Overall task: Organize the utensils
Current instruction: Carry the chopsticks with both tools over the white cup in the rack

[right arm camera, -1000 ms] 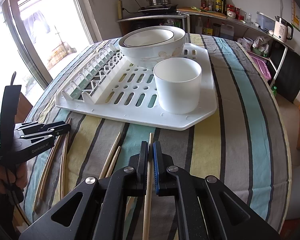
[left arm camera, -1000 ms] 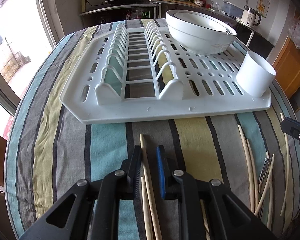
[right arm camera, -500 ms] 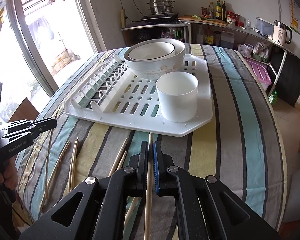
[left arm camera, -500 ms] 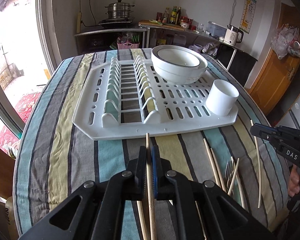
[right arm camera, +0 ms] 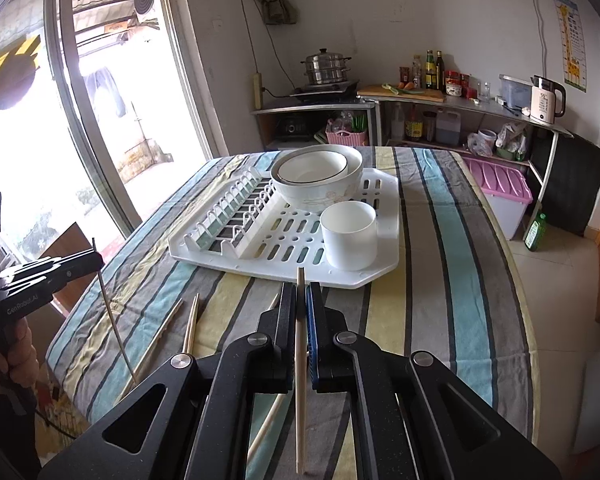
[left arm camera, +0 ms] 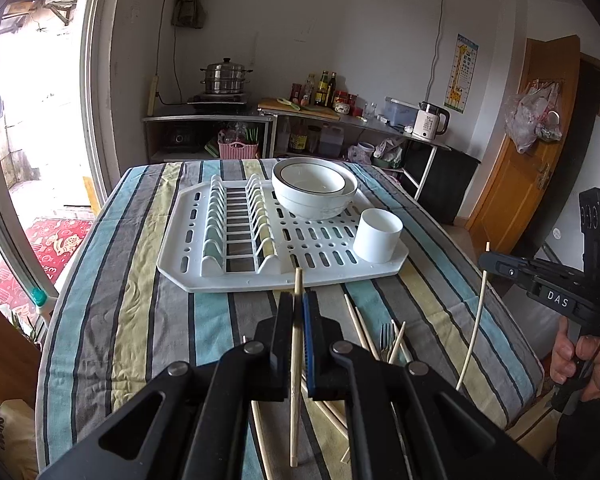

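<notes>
Wooden chopsticks clamped, one in each gripper.
Left gripper (left arm camera: 299,316) and right gripper (right arm camera: 301,308) tilt down toward the white plastic drying rack (left arm camera: 188,276), seemingly above the table.

The right hand-held gripper (left arm camera: 487,265) had white letters on its black side that said "DAS". The left hand-held gripper (right arm camera: 94,257) had grey letters on its side that said "GenRobot.AI" (small, but they could be read). The white kettle (right arm camera: 545,101) on the far counter (right arm camera: 440,101) showed the number "55". The poster (left arm camera: 462,74) on the wall had words too small to read.
</notes>
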`<state>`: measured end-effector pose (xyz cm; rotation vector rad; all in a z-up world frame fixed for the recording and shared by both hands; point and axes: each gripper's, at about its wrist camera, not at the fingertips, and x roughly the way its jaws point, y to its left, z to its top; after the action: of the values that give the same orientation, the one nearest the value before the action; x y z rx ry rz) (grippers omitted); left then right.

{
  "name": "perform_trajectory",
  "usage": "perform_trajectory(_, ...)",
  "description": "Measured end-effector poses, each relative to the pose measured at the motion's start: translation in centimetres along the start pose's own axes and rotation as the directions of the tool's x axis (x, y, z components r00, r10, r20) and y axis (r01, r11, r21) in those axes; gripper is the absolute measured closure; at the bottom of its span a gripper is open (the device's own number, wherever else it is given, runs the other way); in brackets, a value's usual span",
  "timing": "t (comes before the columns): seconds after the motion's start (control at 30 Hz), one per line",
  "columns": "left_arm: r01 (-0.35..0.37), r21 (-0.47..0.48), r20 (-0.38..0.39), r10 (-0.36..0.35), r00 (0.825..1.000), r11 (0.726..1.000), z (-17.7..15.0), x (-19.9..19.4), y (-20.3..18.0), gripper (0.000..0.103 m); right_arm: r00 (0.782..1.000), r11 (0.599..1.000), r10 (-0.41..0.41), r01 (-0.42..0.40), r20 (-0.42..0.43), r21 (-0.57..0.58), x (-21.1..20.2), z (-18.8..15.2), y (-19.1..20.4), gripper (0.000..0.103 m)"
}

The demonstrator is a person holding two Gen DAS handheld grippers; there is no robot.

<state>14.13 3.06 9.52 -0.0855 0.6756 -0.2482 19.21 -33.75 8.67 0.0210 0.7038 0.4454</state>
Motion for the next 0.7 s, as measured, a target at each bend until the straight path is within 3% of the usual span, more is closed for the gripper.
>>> perform_trajectory(0.33,0.020,0.041,0.068,-0.023,0.997,0.999,0.8,-2.9,-1.5,0.098,0.994,1.000,-0.010,0.011,0.106,-0.012,-4.1,0.8,0.0,0.098)
perform_trajectory(0.7,0.048,0.093,0.122,-0.059,0.991,0.995,7.6,0.2,-4.0,0.098,0.984,0.999,-0.027,0.031,0.178,-0.016,-3.4,6.1,-1.2,0.098)
